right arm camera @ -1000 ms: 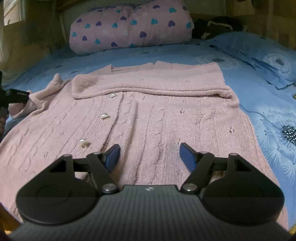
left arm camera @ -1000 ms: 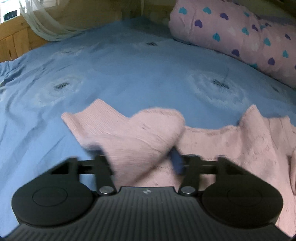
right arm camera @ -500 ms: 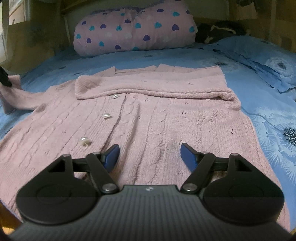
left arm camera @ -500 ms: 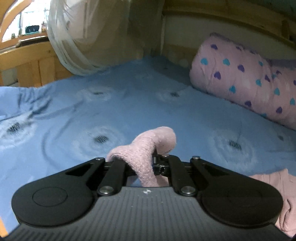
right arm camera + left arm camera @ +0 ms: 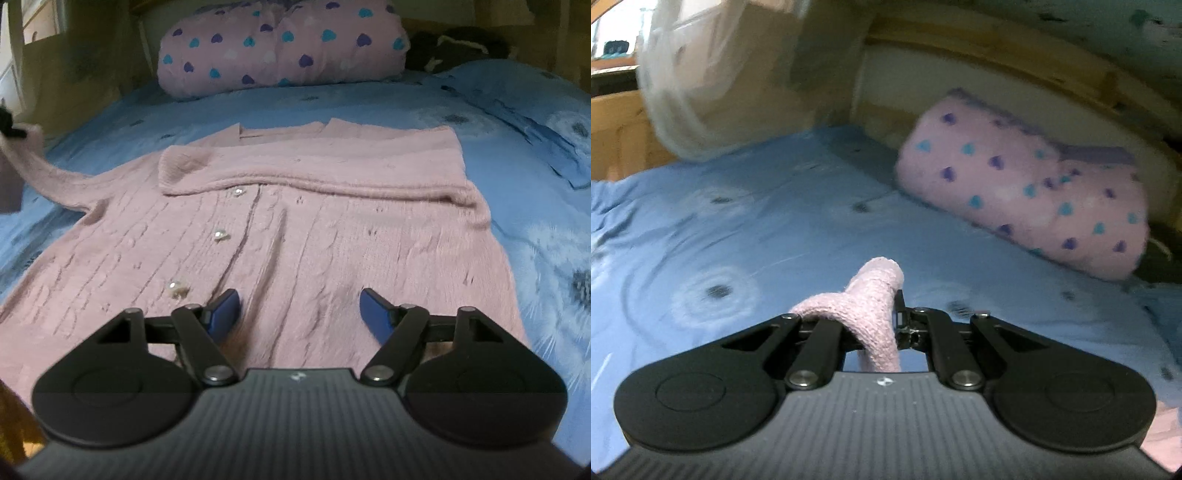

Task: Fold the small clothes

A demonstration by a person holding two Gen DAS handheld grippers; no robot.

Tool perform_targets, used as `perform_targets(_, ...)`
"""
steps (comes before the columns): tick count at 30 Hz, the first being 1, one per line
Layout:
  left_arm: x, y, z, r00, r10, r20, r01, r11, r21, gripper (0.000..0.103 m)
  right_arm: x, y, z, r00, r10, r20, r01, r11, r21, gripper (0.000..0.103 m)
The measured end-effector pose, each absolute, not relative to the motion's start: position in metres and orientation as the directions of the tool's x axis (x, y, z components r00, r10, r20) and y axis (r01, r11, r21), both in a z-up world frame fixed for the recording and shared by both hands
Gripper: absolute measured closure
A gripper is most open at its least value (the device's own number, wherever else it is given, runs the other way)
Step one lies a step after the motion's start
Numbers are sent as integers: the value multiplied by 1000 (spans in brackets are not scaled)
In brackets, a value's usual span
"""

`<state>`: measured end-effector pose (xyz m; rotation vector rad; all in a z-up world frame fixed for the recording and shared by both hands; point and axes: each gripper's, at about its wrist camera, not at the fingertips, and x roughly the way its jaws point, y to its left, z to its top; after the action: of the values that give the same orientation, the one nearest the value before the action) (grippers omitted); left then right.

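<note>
The pink knitted cardigan (image 5: 295, 229) lies flat on the blue bedsheet (image 5: 535, 229), filling the middle of the right wrist view from the lower left up to the centre. Its front faces up, with a row of small shiny buttons (image 5: 221, 235) running diagonally down the left of centre. One sleeve (image 5: 295, 173) is folded across the chest as a horizontal band, its cuff end at centre left. The other sleeve (image 5: 55, 177) stretches off the body toward the upper left edge of the frame, raised clear of the sheet, its end caught at a dark clamp by the frame's edge.

In the left wrist view that same sleeve end (image 5: 875, 295) is bunched into a loop in the lower centre of the frame, pinched by the left gripper (image 5: 886, 317), whose jaws are closed tight on the knit; the fabric rises above the fingers and hangs down behind them.

The right gripper (image 5: 299, 310) hovers over the lower hem area of the cardigan, its blue-padded fingers (image 5: 223, 308) spread wide with only flat fabric seen between them, nothing gripped.

Beyond the garment, a pink pillow with blue and purple hearts (image 5: 280, 48) sits at the top centre, and in the left wrist view at the right (image 5: 1034, 199). A pale netting (image 5: 701, 85) hangs in the upper left of the left wrist view.
</note>
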<state>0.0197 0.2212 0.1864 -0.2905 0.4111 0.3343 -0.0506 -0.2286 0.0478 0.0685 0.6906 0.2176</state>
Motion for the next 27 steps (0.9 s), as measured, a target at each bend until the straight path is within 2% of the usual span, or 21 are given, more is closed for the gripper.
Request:
perform_targets(6, 27, 136, 221, 925, 162, -345, -239, 951, -195, 96, -39, -255, 60, 786, 228, -575, -170, 973, 153, 29)
perform_targets(13, 54, 22, 218, 936, 11, -351, -75, 983, -169, 96, -38, -287, 47, 777, 324, -540, -115, 916, 384, 29)
perform_targets(19, 87, -60, 180, 891, -79, -447, -16, 979, -205, 96, -39, -294, 46, 775, 359, -521, -112, 888, 445, 29)
perform_targets(23, 101, -101, 148, 866, -85, -492, 26, 992, -126, 96, -40, -299, 42, 774, 354, -524, -85, 879, 469, 30)
perform_targets(27, 115, -125, 113, 783, -117, -611, 98, 993, -66, 95, -38, -306, 40, 771, 366, -521, -69, 862, 502, 30)
